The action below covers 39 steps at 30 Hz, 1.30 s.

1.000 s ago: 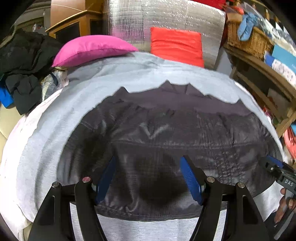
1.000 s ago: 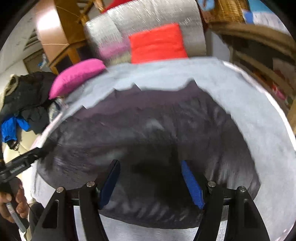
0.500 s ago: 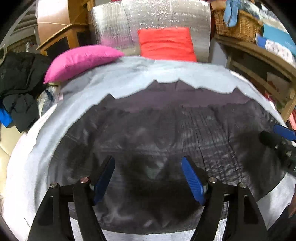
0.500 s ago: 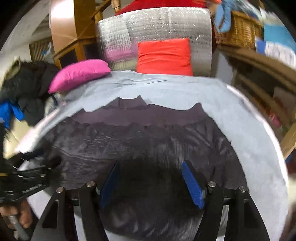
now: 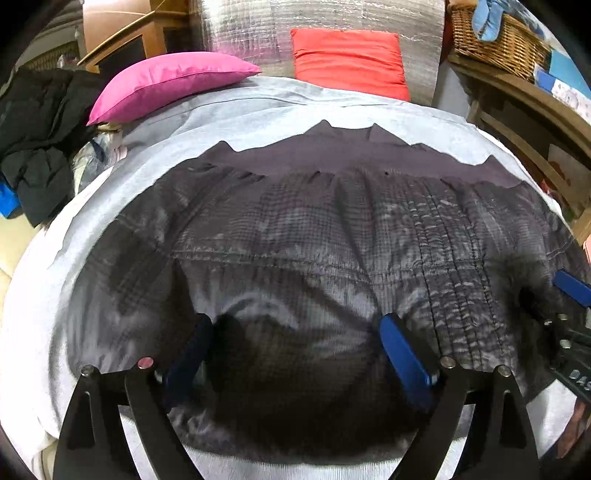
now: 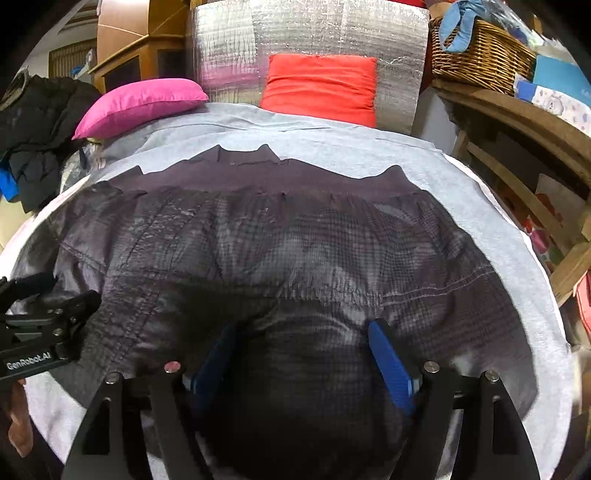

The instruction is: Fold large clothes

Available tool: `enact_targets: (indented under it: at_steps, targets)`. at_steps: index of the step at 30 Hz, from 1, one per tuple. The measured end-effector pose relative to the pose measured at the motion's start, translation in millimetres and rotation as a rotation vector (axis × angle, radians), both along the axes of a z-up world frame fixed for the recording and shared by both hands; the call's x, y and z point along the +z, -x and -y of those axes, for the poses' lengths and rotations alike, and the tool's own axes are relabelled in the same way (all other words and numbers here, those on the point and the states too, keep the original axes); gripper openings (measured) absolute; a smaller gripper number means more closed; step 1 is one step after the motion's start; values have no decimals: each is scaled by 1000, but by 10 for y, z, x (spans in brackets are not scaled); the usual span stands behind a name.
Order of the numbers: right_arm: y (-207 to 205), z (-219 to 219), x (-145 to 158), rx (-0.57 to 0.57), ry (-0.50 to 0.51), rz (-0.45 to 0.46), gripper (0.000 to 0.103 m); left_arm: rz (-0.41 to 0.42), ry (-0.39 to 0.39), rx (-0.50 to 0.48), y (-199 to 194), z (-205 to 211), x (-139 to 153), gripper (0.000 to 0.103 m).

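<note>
A dark grey quilted jacket (image 5: 314, 229) lies spread flat on a light grey sheet (image 5: 240, 110), its ribbed hem at the far side; it also shows in the right wrist view (image 6: 295, 240). My left gripper (image 5: 295, 343) is open, its blue pads low over the jacket's near left part. My right gripper (image 6: 303, 350) is open over the near right part. Nothing is held. Each gripper shows at the edge of the other's view: the right gripper (image 5: 569, 295) and the left gripper (image 6: 40, 317).
A pink pillow (image 5: 170, 81) and a red cushion (image 5: 351, 59) lie at the sheet's far end against a silver foil panel (image 6: 314, 33). Black clothes (image 5: 33, 140) are piled at the left. A wooden shelf with a wicker basket (image 6: 480, 55) stands at the right.
Both grippers have moved forward and lower over the jacket. They stay open. The jacket lies as before.
</note>
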State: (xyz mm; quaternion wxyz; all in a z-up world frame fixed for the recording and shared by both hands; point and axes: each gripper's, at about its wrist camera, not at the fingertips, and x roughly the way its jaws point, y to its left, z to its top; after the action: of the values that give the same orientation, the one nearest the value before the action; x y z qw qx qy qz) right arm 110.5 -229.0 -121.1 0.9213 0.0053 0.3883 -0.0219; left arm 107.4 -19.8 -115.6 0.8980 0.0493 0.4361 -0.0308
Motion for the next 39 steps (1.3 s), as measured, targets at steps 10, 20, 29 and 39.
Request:
enact_targets:
  at_steps: [10, 20, 29, 39]
  targets:
    - [373, -113, 154, 9, 0, 30, 79, -3, -23, -9, 214, 8, 2, 92]
    - [305, -68, 13, 12, -5, -23, 80, -32, -9, -9, 166, -64, 32, 94]
    - [-93, 774, 572, 0, -119, -12, 80, 77, 43, 26, -420, -856, 526, 94]
    - [-978, 1588, 262, 14, -354, -120, 80, -60, 140, -4, -1295, -1200, 292, 93]
